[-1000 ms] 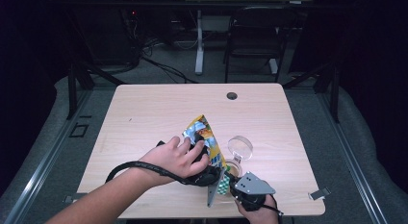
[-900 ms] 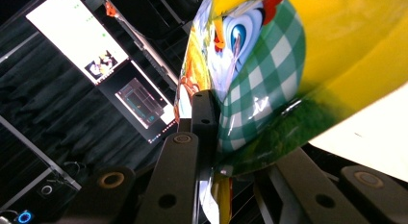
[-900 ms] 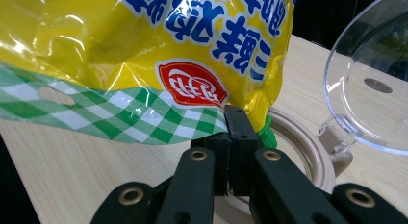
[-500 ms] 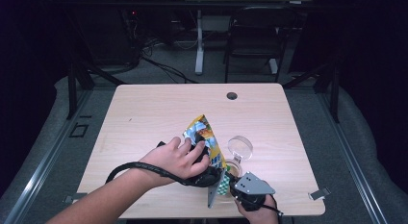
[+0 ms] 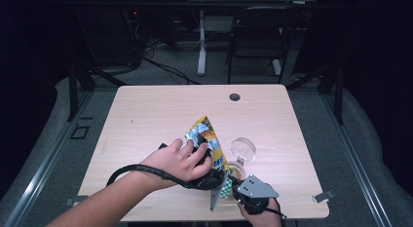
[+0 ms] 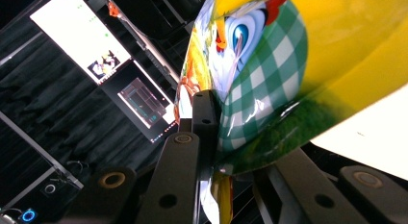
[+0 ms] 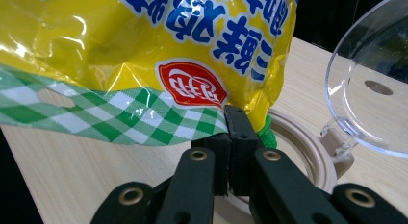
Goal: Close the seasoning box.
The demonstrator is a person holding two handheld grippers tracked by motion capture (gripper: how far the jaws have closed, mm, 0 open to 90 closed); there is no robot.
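Two grippers clamp one glossy yellow snack bag with green-checked edge [image 5: 210, 141]: left gripper [image 6: 211, 137] and right gripper [image 7: 234, 132], beside a clear-lidded beige container [image 7: 308, 147].

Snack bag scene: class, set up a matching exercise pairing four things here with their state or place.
Things:
1. snack bag
2. clear lid
3. right gripper
4. round hole

States or places:
A. hinged open above a beige container
B. in the table top near the far edge
C. held by both grippers
D. shut on the bag's checked edge

Pairs: 1-C, 2-A, 3-D, 4-B
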